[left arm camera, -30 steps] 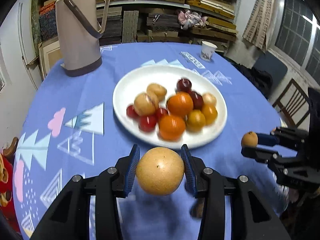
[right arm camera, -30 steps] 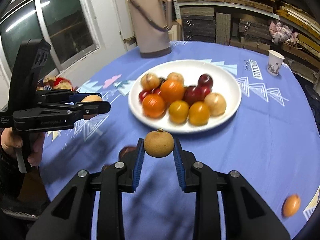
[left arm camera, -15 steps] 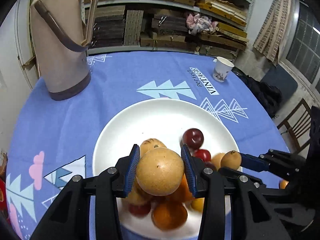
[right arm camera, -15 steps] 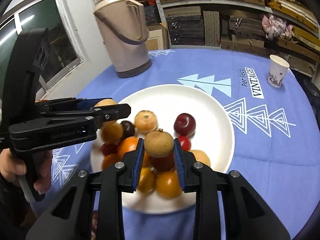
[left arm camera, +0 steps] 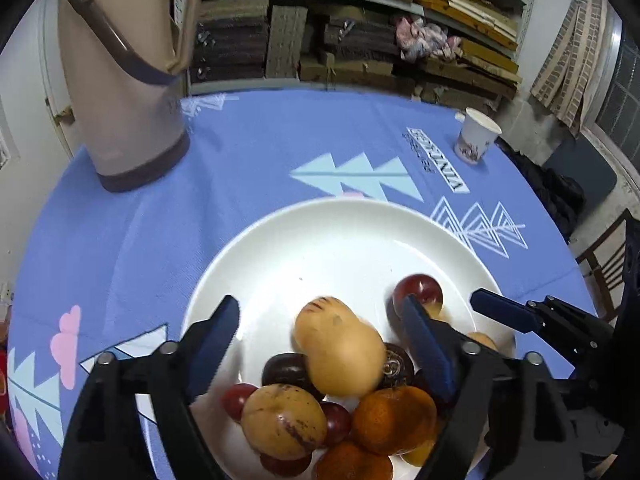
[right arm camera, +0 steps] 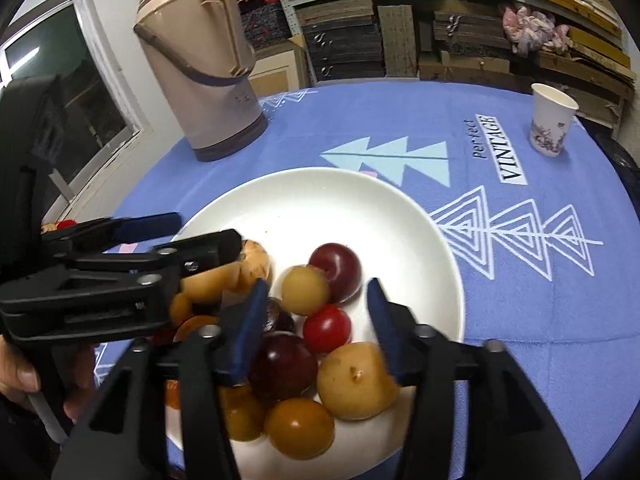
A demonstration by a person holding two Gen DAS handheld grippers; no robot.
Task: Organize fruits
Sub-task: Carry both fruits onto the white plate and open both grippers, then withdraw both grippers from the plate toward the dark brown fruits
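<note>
A white plate holds a pile of fruit: tan pears, oranges, red plums and small tomatoes. My left gripper is open above the pile, and the large tan pear lies loose on the heap between its jaws. My right gripper is open over the plate; the small tan fruit sits on the pile between its jaws, beside a dark red plum. The left gripper also shows in the right wrist view, and the right gripper shows in the left wrist view.
A tall beige thermos stands at the back left of the blue tablecloth. A paper cup stands at the back right. Shelves of stacked boards lie behind the table. A wooden chair is at the right.
Both grippers moved forward over the plate, then opened. The large pear and the small tan fruit left the jaws and now rest on the fruit pile.
</note>
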